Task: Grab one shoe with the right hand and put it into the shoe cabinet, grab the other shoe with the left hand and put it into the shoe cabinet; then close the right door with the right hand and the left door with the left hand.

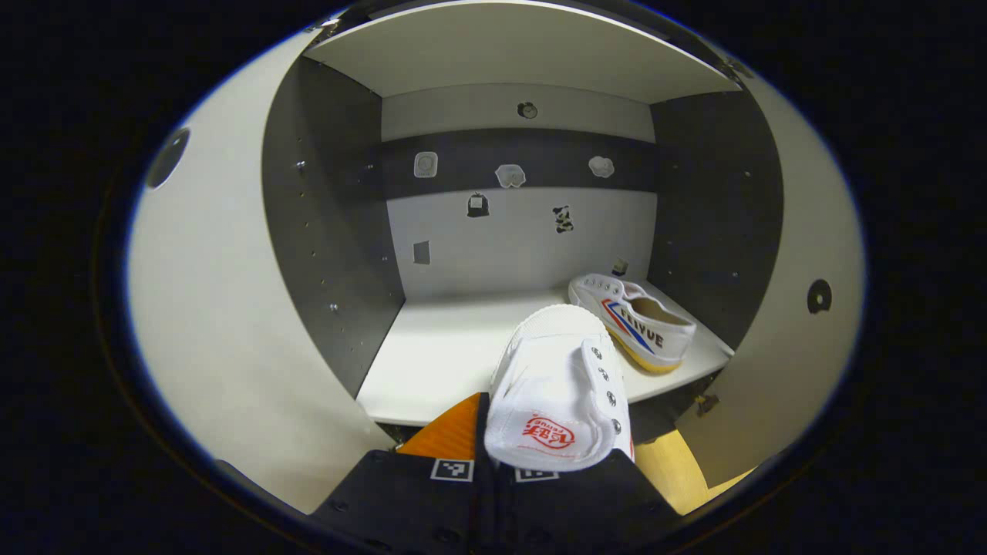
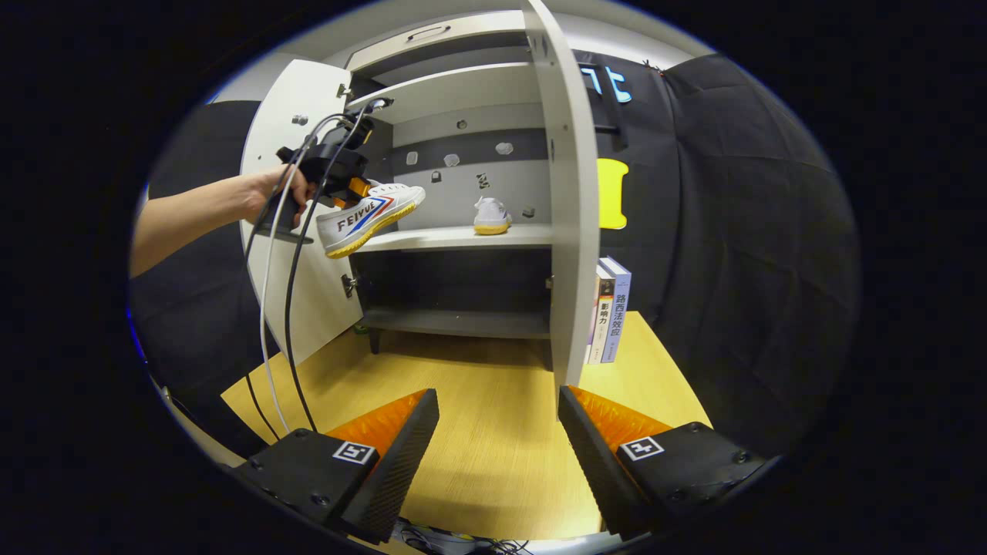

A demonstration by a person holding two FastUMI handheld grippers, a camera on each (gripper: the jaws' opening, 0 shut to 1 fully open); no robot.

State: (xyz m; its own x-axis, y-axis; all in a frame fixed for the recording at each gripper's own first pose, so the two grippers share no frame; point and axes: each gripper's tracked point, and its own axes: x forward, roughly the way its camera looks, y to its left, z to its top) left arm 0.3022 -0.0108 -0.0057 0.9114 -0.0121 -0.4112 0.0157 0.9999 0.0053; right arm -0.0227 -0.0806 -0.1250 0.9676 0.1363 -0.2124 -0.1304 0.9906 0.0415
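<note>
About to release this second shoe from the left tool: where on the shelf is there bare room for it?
The white shelf is bare from the left side wall across to the held shoe. The right end is crowded: the first shoe lies beside the right wall. Set it left of that shoe, near the middle.

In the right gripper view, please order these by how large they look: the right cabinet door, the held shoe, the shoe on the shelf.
1. Right cabinet door, clearly largest.
2. Held shoe in the left tool.
3. Shoe on the shelf, smallest, though it is farther away, so true size is unsure.
</note>
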